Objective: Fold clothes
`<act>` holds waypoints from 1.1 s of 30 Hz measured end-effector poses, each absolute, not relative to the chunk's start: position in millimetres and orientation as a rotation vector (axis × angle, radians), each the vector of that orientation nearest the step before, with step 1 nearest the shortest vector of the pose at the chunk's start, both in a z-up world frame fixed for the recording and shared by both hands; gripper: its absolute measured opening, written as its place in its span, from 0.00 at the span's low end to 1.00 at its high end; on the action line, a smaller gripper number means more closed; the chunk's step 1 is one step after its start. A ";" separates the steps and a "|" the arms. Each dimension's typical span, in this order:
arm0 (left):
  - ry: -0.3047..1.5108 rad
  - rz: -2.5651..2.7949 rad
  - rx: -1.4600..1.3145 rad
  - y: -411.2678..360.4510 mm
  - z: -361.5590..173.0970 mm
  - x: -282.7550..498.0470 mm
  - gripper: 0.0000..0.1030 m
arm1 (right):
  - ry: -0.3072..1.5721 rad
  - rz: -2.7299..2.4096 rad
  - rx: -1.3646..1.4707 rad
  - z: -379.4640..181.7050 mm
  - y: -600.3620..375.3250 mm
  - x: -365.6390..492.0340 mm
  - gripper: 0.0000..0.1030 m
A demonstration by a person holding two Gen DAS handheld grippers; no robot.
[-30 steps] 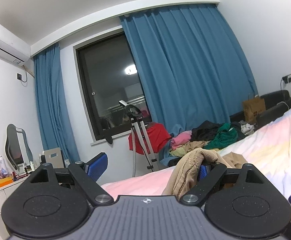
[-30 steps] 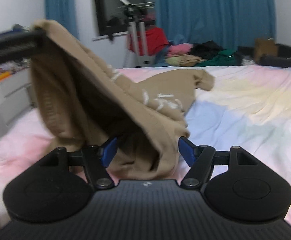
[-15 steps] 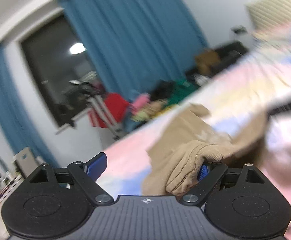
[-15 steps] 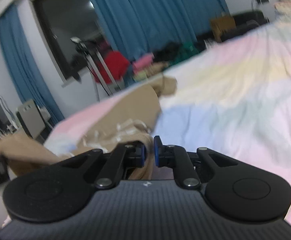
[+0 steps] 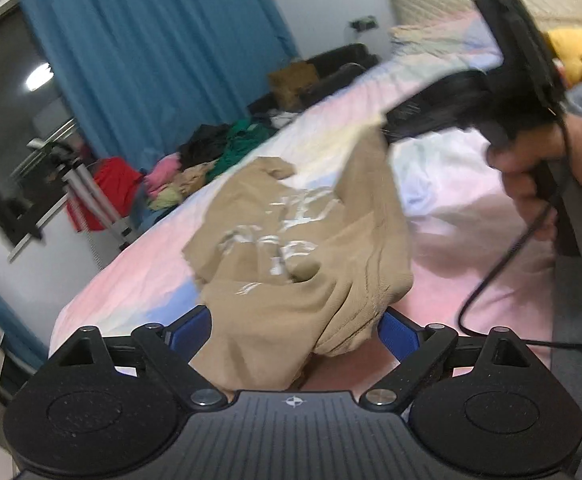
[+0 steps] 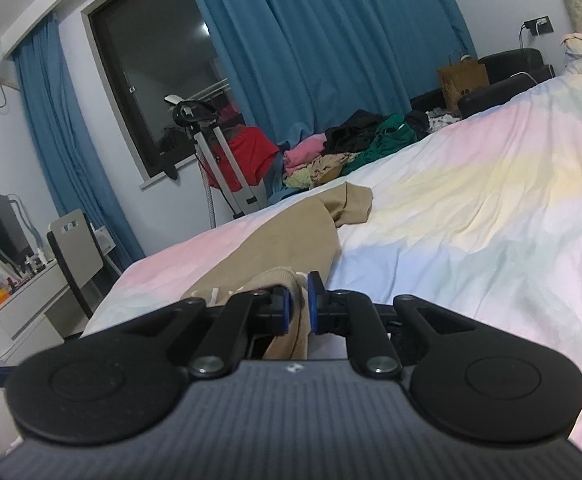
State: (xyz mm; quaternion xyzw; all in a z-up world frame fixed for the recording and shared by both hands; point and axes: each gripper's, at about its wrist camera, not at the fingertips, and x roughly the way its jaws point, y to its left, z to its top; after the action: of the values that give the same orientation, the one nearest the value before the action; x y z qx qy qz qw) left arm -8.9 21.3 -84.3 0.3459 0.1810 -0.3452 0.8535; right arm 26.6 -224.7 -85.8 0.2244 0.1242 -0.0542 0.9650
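Observation:
A tan sweatshirt [image 5: 291, 240] with white lettering lies on the pastel bed sheet [image 5: 451, 184]. My left gripper [image 5: 295, 326] is open, its blue pads apart on either side of a bunched fold of the sweatshirt that sits between them. My right gripper [image 6: 299, 304] is shut on an edge of the same tan sweatshirt [image 6: 291, 236]. In the left wrist view the right gripper [image 5: 387, 128] shows blurred, lifting that edge above the bed.
A pile of mixed clothes [image 6: 351, 148] lies beyond the bed's far edge, by blue curtains [image 6: 331, 40]. A tripod stand [image 6: 215, 152], a chair [image 6: 75, 252] and a desk [image 6: 15, 300] are at the left. The person's hand [image 5: 531, 176] and a cable [image 5: 503, 264] are at the right.
My right gripper closed on the sweatshirt's edge and lifted it. My left gripper swung down toward the bed, and the bunched fabric now lies between its open pads.

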 end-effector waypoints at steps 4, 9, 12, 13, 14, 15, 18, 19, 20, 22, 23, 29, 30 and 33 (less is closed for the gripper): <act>0.351 -0.762 0.895 -1.8 -110.8 -19.5 0.90 | 0.249 -0.088 0.459 -83.6 -223.6 25.8 0.12; 0.272 -0.773 1.116 -20.9 -152.2 -35.8 0.90 | 0.227 -0.070 0.471 -79.1 -225.9 20.5 0.12; 0.223 -0.766 1.265 -23.3 -174.0 -41.4 0.88 | 0.215 -0.067 0.477 -77.2 -227.3 17.5 0.12; 0.200 -0.756 1.327 -22.6 -182.0 -43.0 0.85 | 0.218 -0.070 0.481 -77.5 -228.2 17.3 0.12; 0.177 -0.737 1.385 -21.6 -189.0 -42.7 0.78 | 0.223 -0.074 0.486 -78.0 -229.1 17.4 0.12; 0.171 -0.725 1.418 -19.3 -192.6 -40.4 0.75 | 0.226 -0.077 0.489 -78.4 -229.8 17.3 0.12; 0.185 -0.722 1.374 -12.3 -185.0 -29.2 0.55 | 0.234 -0.085 0.495 -79.2 -231.5 17.4 0.12; 0.187 -0.732 1.327 -9.5 -177.4 -24.2 0.46 | 0.236 -0.086 0.493 -79.3 -231.3 17.7 0.12; 0.216 -0.761 1.231 -4.7 -164.3 -15.7 0.39 | 0.240 -0.086 0.491 -79.7 -231.0 18.1 0.12; 0.298 -0.802 1.017 6.5 -137.5 7.1 0.18 | 0.249 -0.089 0.483 -80.8 -230.2 19.5 0.12; 0.349 -0.811 0.902 12.9 -124.2 21.4 0.15 | 0.257 -0.088 0.482 -81.6 -230.2 20.8 0.12; 0.647 -0.957 0.105 84.2 -77.5 123.3 0.12 | 0.339 -0.089 0.475 -90.6 -229.2 34.4 0.12; 0.742 -1.019 -0.062 98.9 -80.6 145.1 0.13 | 0.362 -0.091 0.474 -93.4 -228.9 38.3 0.12; 0.883 -1.016 -0.392 128.1 -99.4 193.7 0.13 | 0.462 -0.091 0.476 -107.6 -228.4 55.9 0.12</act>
State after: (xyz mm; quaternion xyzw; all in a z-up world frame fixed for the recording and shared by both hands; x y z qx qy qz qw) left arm 193.7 128.1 -99.4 -0.1803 0.4062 -0.4672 0.7643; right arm 55.9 -228.4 -107.6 0.2337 0.2268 -0.0448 0.9444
